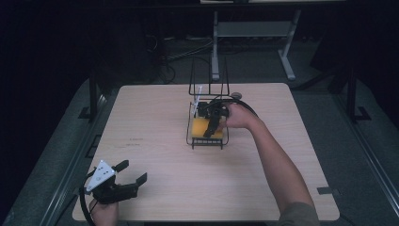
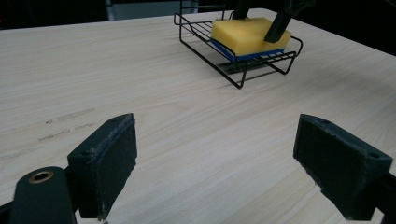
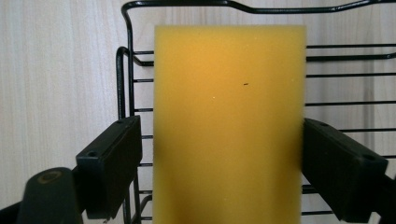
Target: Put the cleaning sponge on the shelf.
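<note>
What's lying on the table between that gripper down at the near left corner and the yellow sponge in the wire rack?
Nothing: in the left gripper view, bare wooden table runs from the open left gripper to the wire rack holding the sponge.

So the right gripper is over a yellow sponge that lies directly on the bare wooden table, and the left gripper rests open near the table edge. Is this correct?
Not quite: the yellow sponge lies in the black wire rack, not on the bare table, as the left gripper view shows. The rest holds: the right gripper is over it, and the left gripper rests open near the edge.
</note>
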Available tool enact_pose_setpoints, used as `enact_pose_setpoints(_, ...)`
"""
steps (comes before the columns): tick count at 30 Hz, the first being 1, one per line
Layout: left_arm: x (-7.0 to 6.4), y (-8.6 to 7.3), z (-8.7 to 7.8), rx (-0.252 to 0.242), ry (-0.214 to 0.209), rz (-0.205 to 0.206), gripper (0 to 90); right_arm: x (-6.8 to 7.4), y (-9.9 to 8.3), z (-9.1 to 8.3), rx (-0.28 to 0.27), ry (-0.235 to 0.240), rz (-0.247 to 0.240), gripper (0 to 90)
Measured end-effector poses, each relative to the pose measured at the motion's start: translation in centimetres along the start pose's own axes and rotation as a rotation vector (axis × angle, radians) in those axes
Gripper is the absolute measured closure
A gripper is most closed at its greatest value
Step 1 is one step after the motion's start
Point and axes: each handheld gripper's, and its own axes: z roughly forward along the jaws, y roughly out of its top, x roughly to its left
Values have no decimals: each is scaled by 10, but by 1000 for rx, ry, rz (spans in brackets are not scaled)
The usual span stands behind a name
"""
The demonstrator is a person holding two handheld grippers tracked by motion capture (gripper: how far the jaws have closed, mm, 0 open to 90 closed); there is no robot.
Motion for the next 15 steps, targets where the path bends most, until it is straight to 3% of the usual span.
enact_pose_setpoints(8,0,0,0,1,-1,0,128,1,-2,-4,-6,-19,15,156)
enact_pose_setpoints(15,1,0,0,-4,-4,-7,128,6,-3,-7,-22,-33,-6,157)
